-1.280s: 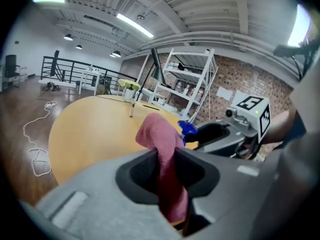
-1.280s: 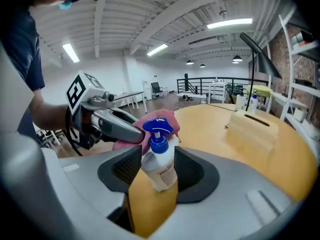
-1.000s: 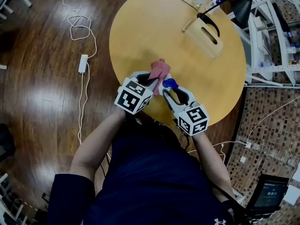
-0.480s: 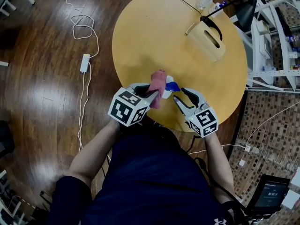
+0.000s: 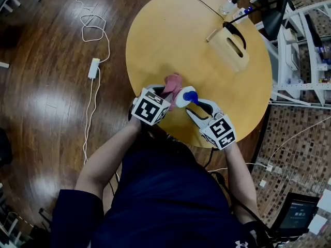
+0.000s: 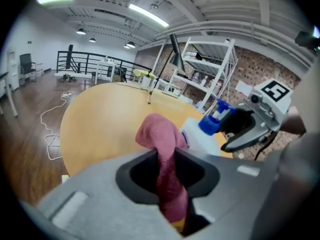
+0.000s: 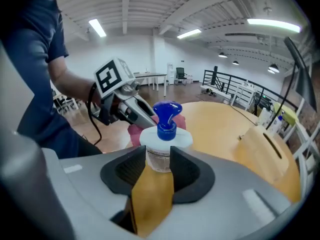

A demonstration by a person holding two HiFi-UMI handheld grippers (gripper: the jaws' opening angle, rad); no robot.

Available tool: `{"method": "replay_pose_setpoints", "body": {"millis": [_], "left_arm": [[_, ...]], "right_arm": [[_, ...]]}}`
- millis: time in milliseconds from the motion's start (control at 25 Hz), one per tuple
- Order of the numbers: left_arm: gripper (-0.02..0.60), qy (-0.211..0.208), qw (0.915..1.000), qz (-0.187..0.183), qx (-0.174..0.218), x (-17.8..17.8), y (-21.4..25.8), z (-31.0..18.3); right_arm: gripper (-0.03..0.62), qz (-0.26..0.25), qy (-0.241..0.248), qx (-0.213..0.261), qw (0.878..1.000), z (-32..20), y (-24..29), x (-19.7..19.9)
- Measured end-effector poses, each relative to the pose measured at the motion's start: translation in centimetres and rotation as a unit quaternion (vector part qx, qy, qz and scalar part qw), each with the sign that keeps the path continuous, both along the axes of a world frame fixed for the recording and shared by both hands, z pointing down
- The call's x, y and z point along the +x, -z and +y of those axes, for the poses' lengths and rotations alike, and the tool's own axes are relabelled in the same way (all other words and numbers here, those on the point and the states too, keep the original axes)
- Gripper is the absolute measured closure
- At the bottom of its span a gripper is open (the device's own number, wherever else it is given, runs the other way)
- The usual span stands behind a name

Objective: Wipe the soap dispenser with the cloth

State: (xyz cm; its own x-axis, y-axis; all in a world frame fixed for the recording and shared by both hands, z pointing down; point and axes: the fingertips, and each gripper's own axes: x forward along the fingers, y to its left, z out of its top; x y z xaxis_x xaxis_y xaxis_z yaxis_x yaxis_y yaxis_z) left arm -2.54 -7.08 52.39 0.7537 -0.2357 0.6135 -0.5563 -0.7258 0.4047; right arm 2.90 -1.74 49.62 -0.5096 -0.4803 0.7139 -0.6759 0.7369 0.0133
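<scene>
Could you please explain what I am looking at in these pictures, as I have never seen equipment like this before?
There is no robot here: a person holds a two-jaw gripper in each hand. The top-down picture comes from a camera on the person's head. The other two come from cameras riding on each gripper, looking along its jaws. The left gripper is shut on a pink cloth. The right gripper is shut on a white soap dispenser with a blue pump. The cloth is right against the dispenser's side, though I cannot tell whether they actually touch. Farther back on the round yellow table are a wooden box with a slot and some small bottles.
</scene>
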Motion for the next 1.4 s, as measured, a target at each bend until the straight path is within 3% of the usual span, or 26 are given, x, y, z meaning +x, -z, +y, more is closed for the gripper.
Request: {"method": "replay_pose_setpoints", "body": {"millis": [80,200,320,400,480,560,680,760,840,1080,1240,1400], "left_arm": [[0.494,0.013,0.9998,0.014,-0.003,-0.6,0.8,-0.2],[0.494,0.018,0.9977,0.065,-0.003,-1.3,5.2,0.9],[0.494,-0.002,0.9963,0.084,-0.015,-0.2,7.0,3.4],[0.494,-0.009,0.9965,0.076,-0.033,0.7,5.9,4.4],[0.494,-0.001,0.9973,0.062,-0.038,1.0,4.4,4.4],[0.492,0.012,0.9981,0.055,-0.025,0.8,3.9,3.5],[0.491,0.039,0.9985,0.039,0.008,-0.1,3.8,1.1],[0.494,0.057,0.9979,0.016,0.026,-1.1,3.3,-0.6],[0.494,0.06,0.998,0.008,0.02,-1.7,2.8,-1.1],[0.495,0.041,0.9989,0.02,0.007,-1.8,2.8,-0.3],[0.495,0.032,0.9981,0.045,0.027,-1.7,5.8,-0.8],[0.495,-0.044,0.9974,0.054,0.019,-0.3,7.6,1.1]], "right_arm": [[0.43,0.043,0.026,0.017,0.999,-0.2,0.4,0.4],[0.384,0.119,0.079,0.045,0.989,-1.6,1.3,1.3],[0.237,0.205,0.17,0.054,0.962,-2.5,0.5,1.2],[0.209,0.24,0.226,0.051,0.943,-2.9,-0.8,0.5],[0.201,0.242,0.259,0.046,0.934,-3.2,-1.9,-0.7],[0.201,0.231,0.263,0.045,0.936,-3.4,-2.3,-1.6],[0.209,0.219,0.229,0.051,0.947,-3.9,-2.0,-1.4],[0.276,0.21,0.207,0.05,0.954,-3.7,-1.8,-1.1],[0.352,0.202,0.189,0.044,0.96,-3.3,-1.7,-1.1],[0.338,0.152,0.119,0.031,0.981,-2.8,-1.3,-1.8],[0.342,0.135,0.084,0.03,0.987,-3.2,-1.3,-1.6],[0.345,0.123,0.056,0.031,0.99,-3.2,-1.0,-1.5]]}}
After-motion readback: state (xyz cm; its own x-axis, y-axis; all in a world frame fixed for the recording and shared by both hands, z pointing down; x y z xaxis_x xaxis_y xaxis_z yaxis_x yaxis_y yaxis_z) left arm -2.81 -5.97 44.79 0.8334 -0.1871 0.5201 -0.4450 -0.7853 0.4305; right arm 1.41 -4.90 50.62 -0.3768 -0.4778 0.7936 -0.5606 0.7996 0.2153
